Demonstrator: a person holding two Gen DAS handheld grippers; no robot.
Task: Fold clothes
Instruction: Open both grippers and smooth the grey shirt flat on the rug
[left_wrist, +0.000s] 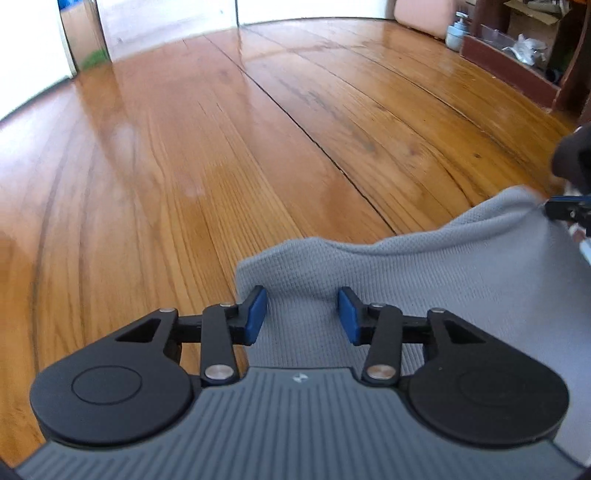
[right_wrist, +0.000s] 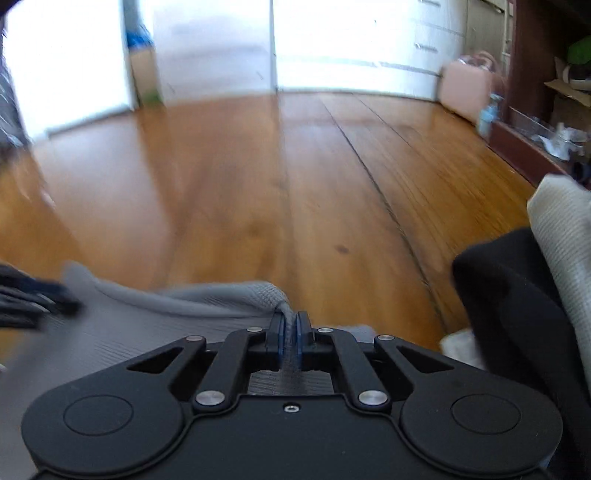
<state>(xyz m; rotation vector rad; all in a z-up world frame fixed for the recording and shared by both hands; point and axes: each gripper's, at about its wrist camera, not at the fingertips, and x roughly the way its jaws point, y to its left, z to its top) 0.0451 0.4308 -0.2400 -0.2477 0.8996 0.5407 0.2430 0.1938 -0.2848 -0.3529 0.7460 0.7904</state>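
Right hand-held gripper (right_wrist: 290, 328) pinching grey garment (right_wrist: 147, 332) edge, wooden floor (right_wrist: 258, 203)

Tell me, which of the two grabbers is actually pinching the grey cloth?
The right gripper: its jaws are clamped on the grey cloth. The left gripper stands open.

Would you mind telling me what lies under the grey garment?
The grey garment lies on the wooden floor, whose planks show all around its edge. Whatever sits beneath its middle is covered. The right claw pinches one corner.
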